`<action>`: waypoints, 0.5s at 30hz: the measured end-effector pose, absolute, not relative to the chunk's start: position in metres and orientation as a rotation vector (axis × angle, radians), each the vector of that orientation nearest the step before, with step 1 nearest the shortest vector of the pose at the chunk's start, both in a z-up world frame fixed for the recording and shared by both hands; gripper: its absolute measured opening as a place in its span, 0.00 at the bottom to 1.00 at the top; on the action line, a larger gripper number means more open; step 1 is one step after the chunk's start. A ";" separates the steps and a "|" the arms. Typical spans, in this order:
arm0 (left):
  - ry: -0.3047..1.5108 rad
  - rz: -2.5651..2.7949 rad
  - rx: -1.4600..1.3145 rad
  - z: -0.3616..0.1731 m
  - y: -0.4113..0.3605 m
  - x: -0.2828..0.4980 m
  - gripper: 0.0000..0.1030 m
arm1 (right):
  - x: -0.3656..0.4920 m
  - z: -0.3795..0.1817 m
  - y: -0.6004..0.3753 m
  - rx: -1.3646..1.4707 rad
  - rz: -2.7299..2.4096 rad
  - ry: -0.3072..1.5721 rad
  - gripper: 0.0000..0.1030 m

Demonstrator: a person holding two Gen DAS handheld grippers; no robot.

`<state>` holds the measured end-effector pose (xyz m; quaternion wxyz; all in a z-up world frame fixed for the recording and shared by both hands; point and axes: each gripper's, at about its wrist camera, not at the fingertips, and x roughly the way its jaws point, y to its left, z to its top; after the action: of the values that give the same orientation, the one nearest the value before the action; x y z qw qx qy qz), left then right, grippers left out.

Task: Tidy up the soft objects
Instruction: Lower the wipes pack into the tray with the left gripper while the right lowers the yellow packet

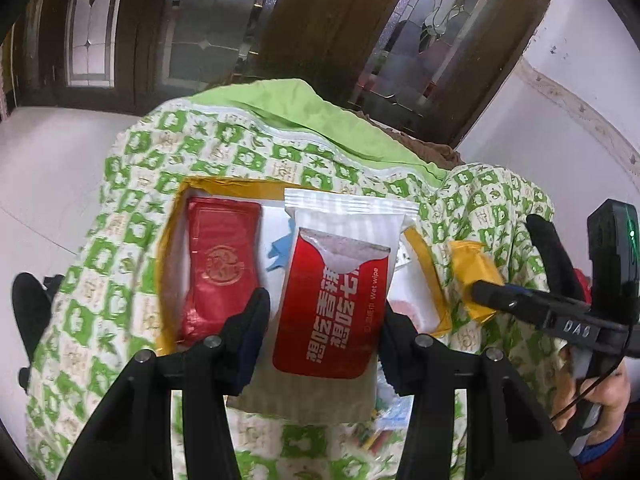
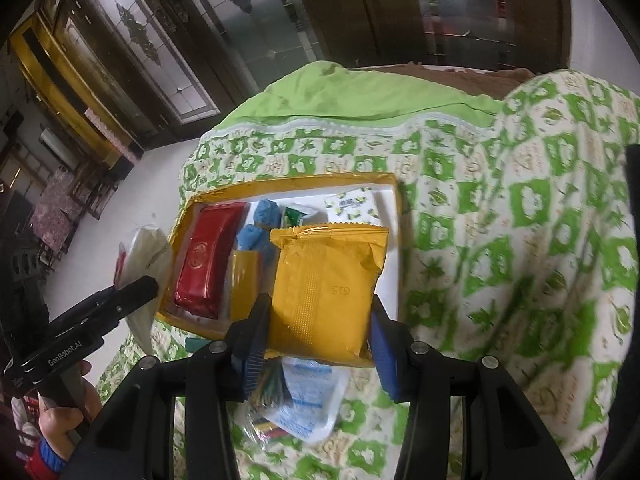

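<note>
My left gripper [image 1: 324,320] is shut on a red and white wet wipe pack [image 1: 334,300] and holds it over a yellow box [image 1: 168,240] on the green patterned quilt. A red pouch [image 1: 220,268] lies in the box's left side. My right gripper [image 2: 318,320] is shut on a yellow packet [image 2: 324,284] above the same box [image 2: 344,178]; that packet also shows in the left wrist view [image 1: 474,276]. In the right wrist view the box holds the red pouch [image 2: 206,256], blue cloth bundles [image 2: 256,232], a small yellow pack [image 2: 244,280] and a lemon-print pack [image 2: 352,204].
The quilt [image 2: 520,240] covers a bed with a green sheet [image 2: 360,96] at its far edge. A white and blue packet [image 2: 308,396] and a colourful small packet [image 2: 268,392] lie on the quilt near the box. Wooden glass doors [image 1: 208,20] stand behind.
</note>
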<state>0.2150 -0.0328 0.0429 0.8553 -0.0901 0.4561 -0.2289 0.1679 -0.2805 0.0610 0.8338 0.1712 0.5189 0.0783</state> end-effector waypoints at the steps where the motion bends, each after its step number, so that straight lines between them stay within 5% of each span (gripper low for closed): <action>1: 0.963 -0.488 -0.198 0.041 -0.036 0.217 0.48 | 0.171 0.060 -0.280 0.363 0.168 1.101 0.49; 15: 1.059 -0.547 -0.290 0.000 -0.091 0.256 0.48 | 0.206 0.018 -0.291 0.438 0.202 1.137 0.49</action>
<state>0.2557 -0.0910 -0.0002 0.8177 -0.1363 0.4969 -0.2566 0.2056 -0.2913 0.0178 0.8154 0.2054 0.5329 0.0946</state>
